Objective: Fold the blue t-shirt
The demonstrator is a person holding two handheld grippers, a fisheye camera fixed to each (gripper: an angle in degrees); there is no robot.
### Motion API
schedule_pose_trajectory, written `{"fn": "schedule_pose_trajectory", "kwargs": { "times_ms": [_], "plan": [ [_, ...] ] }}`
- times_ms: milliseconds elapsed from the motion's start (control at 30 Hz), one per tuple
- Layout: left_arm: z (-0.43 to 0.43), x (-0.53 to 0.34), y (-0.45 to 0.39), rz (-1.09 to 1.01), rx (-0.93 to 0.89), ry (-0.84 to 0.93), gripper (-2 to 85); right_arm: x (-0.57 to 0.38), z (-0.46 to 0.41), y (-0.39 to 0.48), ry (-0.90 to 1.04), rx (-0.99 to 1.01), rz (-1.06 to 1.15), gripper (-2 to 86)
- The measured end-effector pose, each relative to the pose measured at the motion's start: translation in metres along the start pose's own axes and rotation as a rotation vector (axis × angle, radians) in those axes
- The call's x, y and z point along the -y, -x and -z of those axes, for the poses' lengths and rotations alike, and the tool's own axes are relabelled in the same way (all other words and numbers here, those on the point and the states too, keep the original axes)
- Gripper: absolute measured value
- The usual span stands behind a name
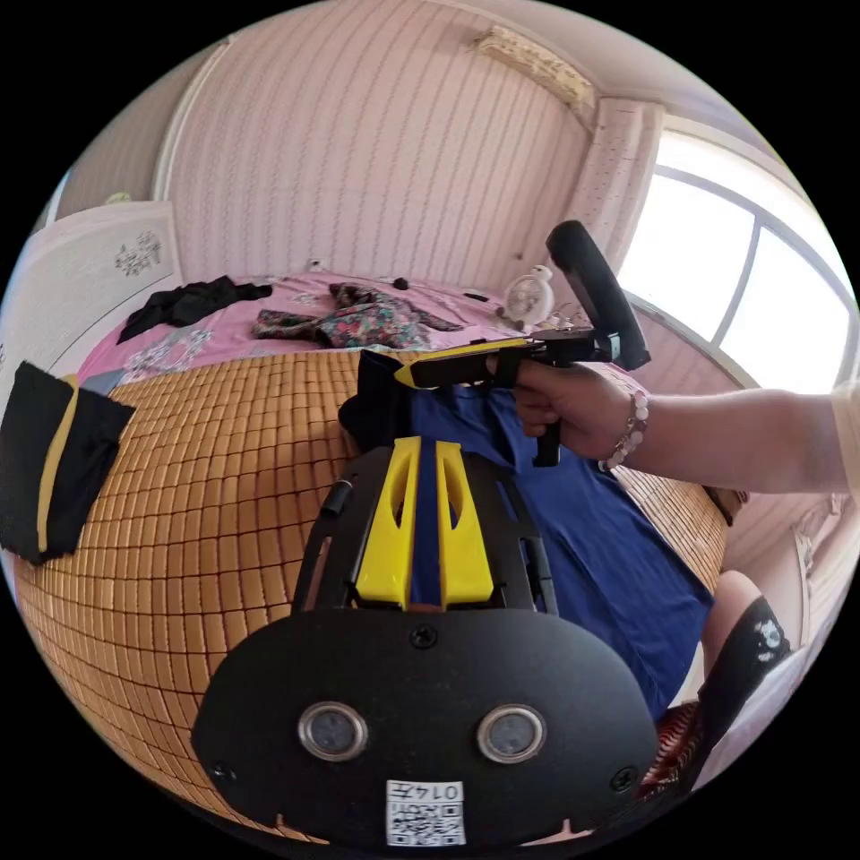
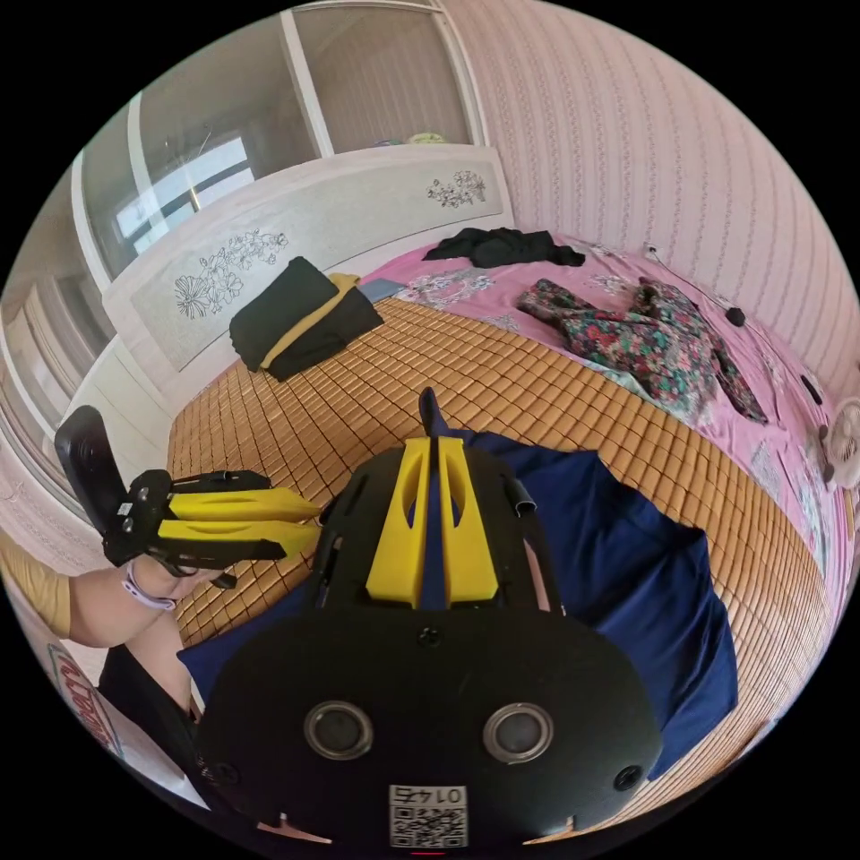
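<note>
both grippers, left [image 1: 425,448] and right [image 2: 434,443], pinch the blue t-shirt [image 1: 609,555], which trails from their jaws onto the bamboo mat [image 1: 206,502]. soft, light, floppy cloth, best held at its edges.

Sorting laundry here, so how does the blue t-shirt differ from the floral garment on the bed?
The blue t-shirt is plain; the floral garment is patterned. The t-shirt lies on the woven mat, the floral garment on the pink sheet. The t-shirt is spread out, the floral one crumpled. Both are unfolded.
</note>
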State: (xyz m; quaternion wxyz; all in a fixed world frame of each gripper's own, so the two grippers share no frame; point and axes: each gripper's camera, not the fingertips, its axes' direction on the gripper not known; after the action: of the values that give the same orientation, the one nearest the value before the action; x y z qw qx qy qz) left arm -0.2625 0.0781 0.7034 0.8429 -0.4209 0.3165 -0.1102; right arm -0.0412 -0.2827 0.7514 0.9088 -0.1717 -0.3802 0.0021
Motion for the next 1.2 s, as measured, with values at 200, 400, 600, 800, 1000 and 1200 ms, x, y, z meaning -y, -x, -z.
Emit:
{"fn": "schedule_pose_trajectory", "kwargs": {
  "times_ms": [200, 400, 600, 800, 1000, 1200],
  "plan": [
    [-0.026, -0.024, -0.011, 0.006, -0.021, 0.167, 4.5, -0.078, 0.015, -0.053, 0.176, -0.065, -0.069, 4.9],
    [-0.052, -0.032, -0.005, 0.013, 0.057, 0.269, 5.6, -0.039, -0.007, -0.05, 0.158, -0.024, 0.016, 6.5],
    [-0.089, -0.023, -0.005, 0.006, 0.089, 0.344, 5.5, 0.029, -0.063, -0.061, 0.184, -0.057, -0.014, 5.4],
    [-0.107, -0.015, -0.002, 0.042, 0.129, 0.392, 3.8, 0.062, -0.097, -0.072, 0.228, 0.045, -0.06, 1.4],
    [-0.117, -0.012, 0.001, 0.092, 0.114, 0.387, 1.9, 0.064, -0.06, -0.096, 0.137, -0.005, -0.119, 1.7],
    [-0.108, -0.004, -0.025, 0.095, 0.195, 0.32, 2.6, 0.026, -0.001, -0.106, 0.19, -0.007, -0.03, 2.7]
  ]
}}
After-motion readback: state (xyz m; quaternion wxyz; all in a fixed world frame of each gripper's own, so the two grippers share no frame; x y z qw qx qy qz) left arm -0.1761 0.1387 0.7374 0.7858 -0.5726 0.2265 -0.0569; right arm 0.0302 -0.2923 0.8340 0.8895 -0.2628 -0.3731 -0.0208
